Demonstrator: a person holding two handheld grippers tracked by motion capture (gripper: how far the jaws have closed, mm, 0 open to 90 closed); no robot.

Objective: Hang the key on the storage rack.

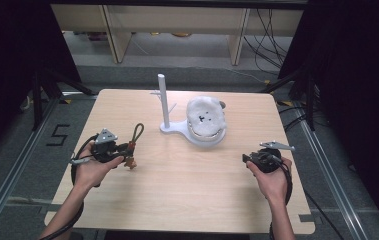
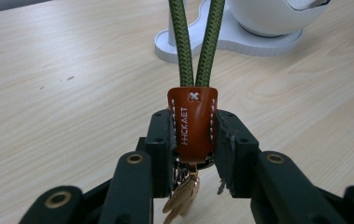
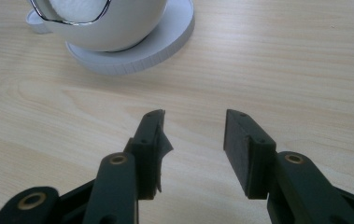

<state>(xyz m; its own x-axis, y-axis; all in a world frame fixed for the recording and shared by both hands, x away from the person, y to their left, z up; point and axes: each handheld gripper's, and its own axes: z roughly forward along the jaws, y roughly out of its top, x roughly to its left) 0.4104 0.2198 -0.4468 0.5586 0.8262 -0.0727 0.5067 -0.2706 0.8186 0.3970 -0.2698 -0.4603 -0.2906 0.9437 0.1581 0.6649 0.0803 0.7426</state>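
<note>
The left hand-held gripper (image 2: 193, 135) was clenched on the keychain (image 2: 192, 126), its jaws pressing the brown leather tab from both sides. The green cord loop (image 2: 195, 42) rose straight beyond the jaws, and gold metal pieces (image 2: 181, 198) dangled under the tab. In the high view the keychain (image 1: 133, 145) sat at the left of the surface (image 1: 177, 195), held just above the wood, well apart from the white stand (image 1: 164, 102) with its upright post and side pegs.

The step in hand looked like carrying the keychain to that stand and hanging its loop there. To do it well, the grip on the tab should stay firm so the loop remains open and upright; the approach should come from the post's open side, with the loop raised above a peg and then lowered over it, without knocking the round white holder (image 1: 206, 120) on the stand's base.

The right hand-held gripper (image 3: 193, 144) was released, jaws spread with nothing between them, low over bare wood to the right of the stand.
</note>
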